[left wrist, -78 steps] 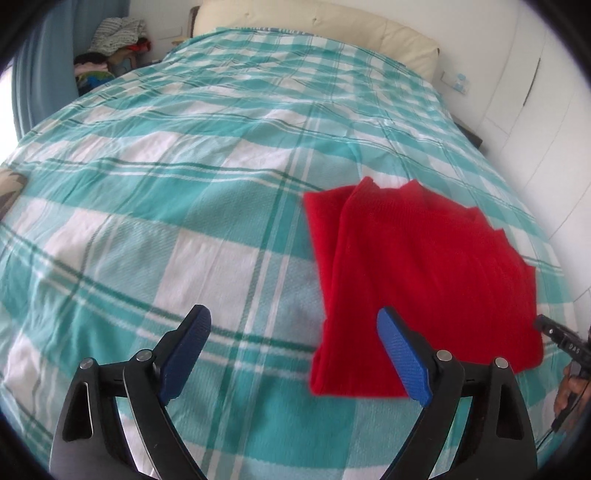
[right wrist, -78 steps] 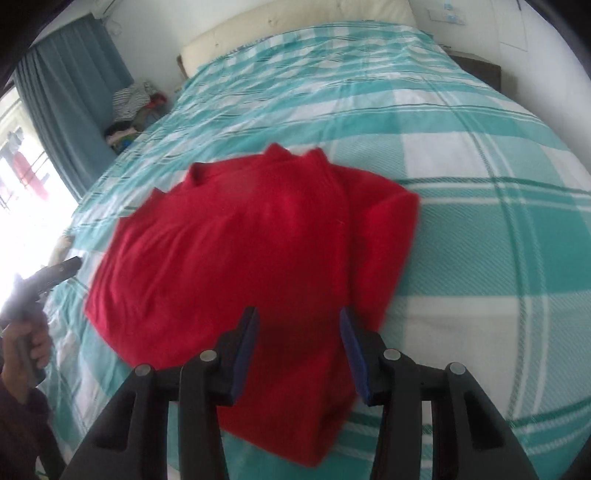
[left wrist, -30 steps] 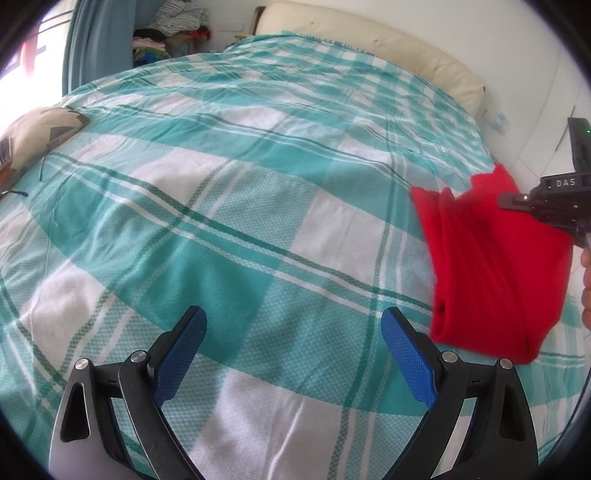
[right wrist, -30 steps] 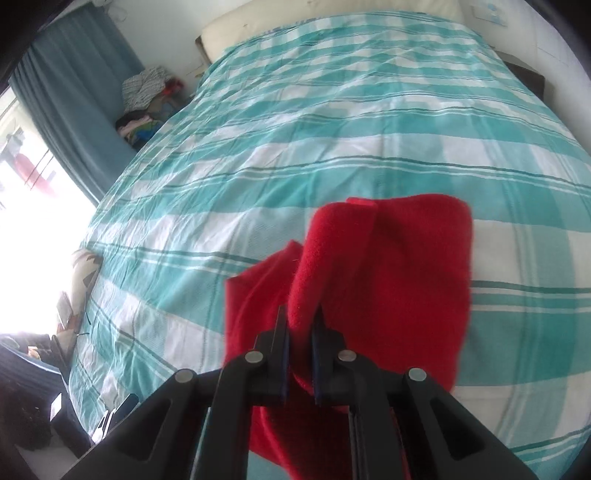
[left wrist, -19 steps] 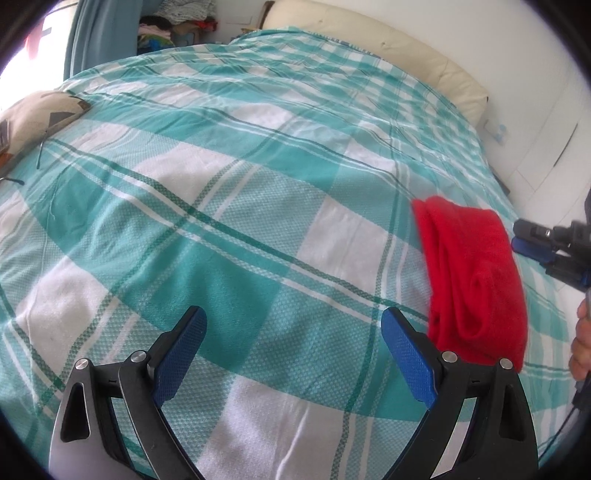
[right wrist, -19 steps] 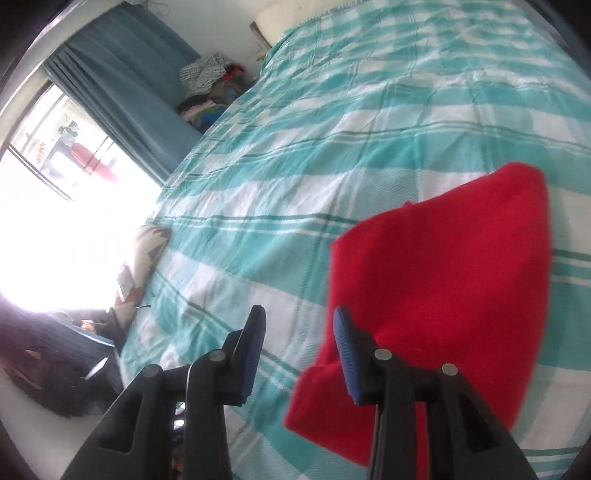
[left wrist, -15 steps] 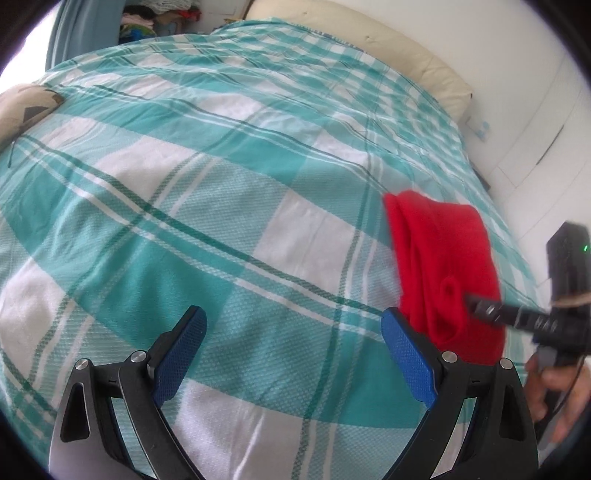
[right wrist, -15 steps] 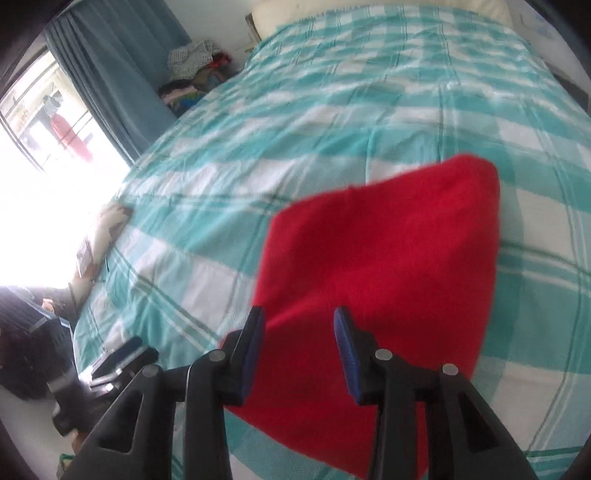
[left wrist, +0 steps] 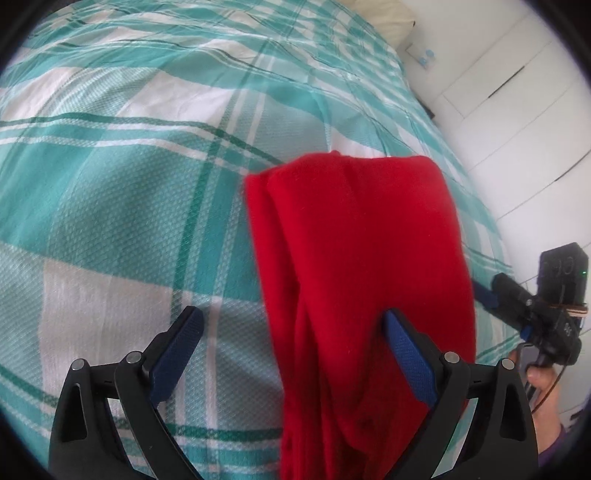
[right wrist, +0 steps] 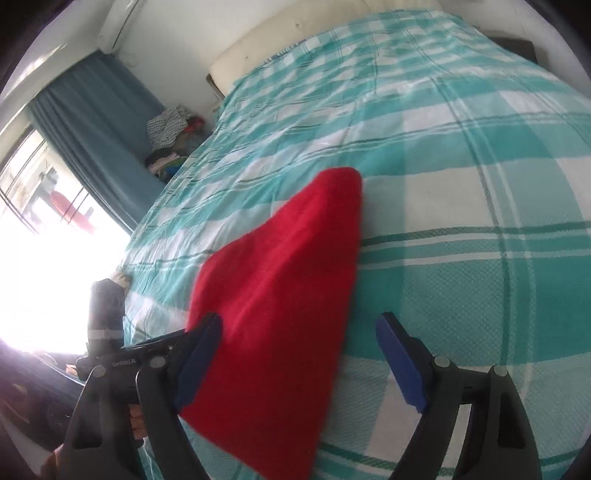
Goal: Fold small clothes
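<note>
White lettering on the left tongs' black body, seen from the right wrist, looks like "CenRobo.AI", though it is small. One folded red garment [left wrist: 362, 266] lies on the teal-and-white plaid bedspread [left wrist: 122, 177]. It lies between the spread jaws of the left tongs [left wrist: 291, 354], nearer their right finger, and the right tongs [right wrist: 299, 354] gape over it too, gripping nothing. Beyond them are a cream headboard [right wrist: 295, 33], a blue curtain [right wrist: 96, 122], one pile of clothes [right wrist: 170, 140] and white cupboard doors [left wrist: 517, 110].
</note>
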{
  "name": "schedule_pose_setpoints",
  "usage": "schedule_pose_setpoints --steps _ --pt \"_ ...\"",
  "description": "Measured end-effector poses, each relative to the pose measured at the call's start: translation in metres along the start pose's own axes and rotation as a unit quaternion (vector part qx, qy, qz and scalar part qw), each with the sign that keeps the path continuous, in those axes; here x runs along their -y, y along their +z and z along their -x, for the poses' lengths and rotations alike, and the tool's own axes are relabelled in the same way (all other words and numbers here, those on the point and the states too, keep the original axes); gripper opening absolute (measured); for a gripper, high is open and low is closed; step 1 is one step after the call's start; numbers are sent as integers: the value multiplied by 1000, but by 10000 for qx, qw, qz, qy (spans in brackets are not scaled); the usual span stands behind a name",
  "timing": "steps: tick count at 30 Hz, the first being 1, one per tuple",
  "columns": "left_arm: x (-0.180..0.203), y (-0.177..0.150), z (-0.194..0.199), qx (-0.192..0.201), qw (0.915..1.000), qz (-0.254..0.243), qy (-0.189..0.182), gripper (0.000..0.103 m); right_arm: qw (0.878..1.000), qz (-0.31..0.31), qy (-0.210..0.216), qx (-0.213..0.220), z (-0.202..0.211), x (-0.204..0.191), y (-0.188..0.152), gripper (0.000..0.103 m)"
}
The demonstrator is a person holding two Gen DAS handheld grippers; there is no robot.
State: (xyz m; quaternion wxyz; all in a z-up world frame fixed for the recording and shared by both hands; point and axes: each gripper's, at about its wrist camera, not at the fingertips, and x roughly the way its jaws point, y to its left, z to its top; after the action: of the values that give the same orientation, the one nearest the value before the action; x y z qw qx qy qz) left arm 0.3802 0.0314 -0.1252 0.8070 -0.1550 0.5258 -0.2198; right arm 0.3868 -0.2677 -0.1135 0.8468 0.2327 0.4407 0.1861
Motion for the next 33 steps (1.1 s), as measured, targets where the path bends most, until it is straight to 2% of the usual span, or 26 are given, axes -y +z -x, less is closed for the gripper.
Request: schedule_pose_setpoints --steps 2,3,4,5,6,8,12,14,16,18,19,20,21,23,25,27,29,30,31,33 --pt "5 6 -4 -65 9993 5 -358 96 9988 -296 318 -235 -27 11 1 84" --pt "7 8 -5 -72 9991 6 -422 86 9974 -412 510 -305 -38 13 -1 82" --pt "10 8 -7 -96 9992 -43 -397 49 9969 -371 595 -345 -48 11 -2 73" --pt "13 9 -10 -170 9994 -106 -297 22 9983 -177 438 -354 -54 3 -4 56" --pt "15 9 -9 -159 9996 -117 -226 22 9995 64 118 -289 -55 -7 -4 48" --pt "23 9 3 21 9996 -239 -174 19 9986 489 -194 -82 -47 -31 -6 37" --pt "42 15 54 566 9968 -433 -352 19 9913 1240 -246 359 -8 -77 4 34" --pt "48 22 83 833 9941 -519 -465 19 9890 1363 -79 570 9 -96 14 34" --pt "52 27 104 1022 9917 -618 -469 21 9874 1414 68 713 22 -109 22 34" --pt "52 30 107 1036 9921 -634 -313 31 9866 1434 130 764 24 -119 26 34" --pt "49 29 100 970 9934 -612 -101 53 9878 1380 128 705 20 -118 27 36" --pt "44 25 90 874 9943 -581 165 80 9898 1293 71 588 14 -113 25 42" --pt "36 17 81 801 9941 -564 463 86 9918 1213 -96 383 3 -106 21 47" --pt "24 -6 68 691 9888 -681 1130 85 9907 1154 -719 -23 -13 -88 5 83" --pt "15 -34 70 768 9788 -857 1694 84 9846 1167 -1287 -189 -11 -69 -21 84" --pt "19 -59 88 1099 9682 -1055 1986 87 9791 1245 -1598 -169 2 -61 -44 84" --pt "34 -80 108 1510 9509 -1270 2383 98 9723 1405 -1868 -30 22 -64 -63 87" --pt "42 -89 120 1754 9399 -1341 2603 99 9688 1483 -1987 57 33 -69 -70 89" --pt "51 -98 131 2008 9304 -1401 2727 100 9659 1557 -2063 150 45 -76 -76 93" --pt "66 -112 151 2315 9220 -1404 2768 103 9625 1677 -2099 379 70 -93 -87 95"
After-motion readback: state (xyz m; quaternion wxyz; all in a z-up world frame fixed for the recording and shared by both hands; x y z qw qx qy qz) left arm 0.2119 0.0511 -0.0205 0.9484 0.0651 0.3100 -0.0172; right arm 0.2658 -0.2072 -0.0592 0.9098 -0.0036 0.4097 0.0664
